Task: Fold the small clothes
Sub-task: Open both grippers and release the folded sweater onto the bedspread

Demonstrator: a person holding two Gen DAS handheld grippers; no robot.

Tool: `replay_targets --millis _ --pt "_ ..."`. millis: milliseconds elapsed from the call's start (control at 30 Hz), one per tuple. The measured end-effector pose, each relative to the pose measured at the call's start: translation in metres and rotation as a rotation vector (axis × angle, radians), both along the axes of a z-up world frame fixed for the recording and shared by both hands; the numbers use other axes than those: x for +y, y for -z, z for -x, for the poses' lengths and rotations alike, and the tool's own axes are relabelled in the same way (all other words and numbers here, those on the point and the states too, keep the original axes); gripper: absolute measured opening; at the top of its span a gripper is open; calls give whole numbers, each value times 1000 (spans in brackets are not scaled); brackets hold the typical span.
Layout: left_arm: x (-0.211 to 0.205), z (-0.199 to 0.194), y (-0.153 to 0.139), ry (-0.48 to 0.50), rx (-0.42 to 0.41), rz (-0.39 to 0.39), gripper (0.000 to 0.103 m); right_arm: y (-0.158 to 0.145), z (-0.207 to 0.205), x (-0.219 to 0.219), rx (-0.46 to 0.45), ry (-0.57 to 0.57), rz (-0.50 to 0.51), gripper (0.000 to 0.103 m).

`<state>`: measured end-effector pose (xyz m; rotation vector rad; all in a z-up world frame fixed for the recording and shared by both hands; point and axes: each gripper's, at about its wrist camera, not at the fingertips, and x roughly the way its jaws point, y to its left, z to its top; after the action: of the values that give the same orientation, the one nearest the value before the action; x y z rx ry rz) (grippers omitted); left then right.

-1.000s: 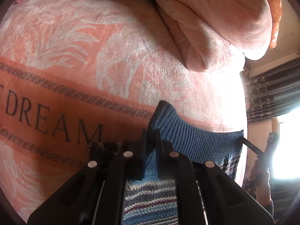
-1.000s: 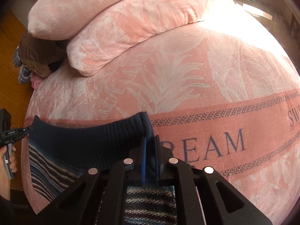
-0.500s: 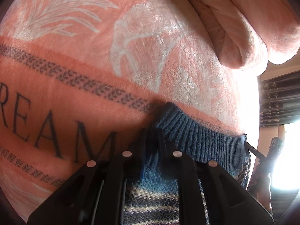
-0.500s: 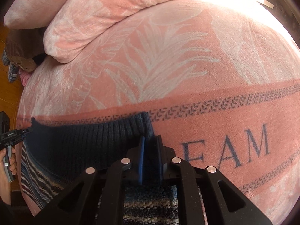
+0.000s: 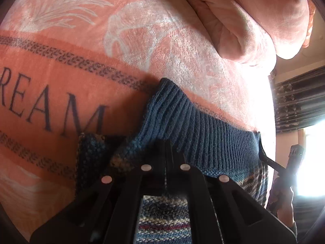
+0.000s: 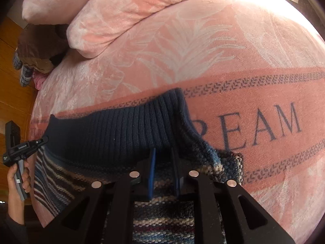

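A knitted sweater, striped with a navy ribbed hem [image 5: 203, 130] [image 6: 121, 130], lies across a pink blanket [image 5: 142, 40] [image 6: 203, 46] printed "DREAM". My left gripper [image 5: 167, 148] is shut on the sweater just behind the hem. My right gripper [image 6: 164, 158], with blue pads, is also closed on the knit just behind the hem. A striped lower layer [image 5: 91, 146] [image 6: 231, 162] peeks out beside each gripper. In each view the other gripper pinches the hem's far corner: right gripper [image 5: 266, 158], left gripper [image 6: 43, 140], held by a hand [image 6: 18, 174].
Folded pink bedding [image 5: 254, 20] [image 6: 121, 14] is piled at the head of the bed. Brown and checked clothes [image 6: 34, 50] sit at the bed's edge above a wooden floor [image 6: 8, 71]. Dark curtains [image 5: 296, 101] hang by a bright window.
Both grippers have come down closer to the blanket. The navy hem now reaches further ahead of the fingertips and rests on the blanket, over a striped layer underneath.
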<state>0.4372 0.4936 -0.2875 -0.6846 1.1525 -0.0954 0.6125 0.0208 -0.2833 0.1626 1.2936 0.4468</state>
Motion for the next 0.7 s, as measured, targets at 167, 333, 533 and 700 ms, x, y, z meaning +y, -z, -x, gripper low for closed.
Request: replay_targets --millis 167,333,533,700 --pt "-30 66 -19 105 -97 50 24 -17 64 -1 -18 -71 -83 16" --pt "-20 76 19 56 -3 53 10 9 72 1 -7 -70 -35 12" --pt "-44 144 -23 125 -147 124 29 -34 132 -35 -39 -69 -107 20" --pt "-64 162 29 165 -6 -2 17 18 155 -56 -1 -46 -10 7"
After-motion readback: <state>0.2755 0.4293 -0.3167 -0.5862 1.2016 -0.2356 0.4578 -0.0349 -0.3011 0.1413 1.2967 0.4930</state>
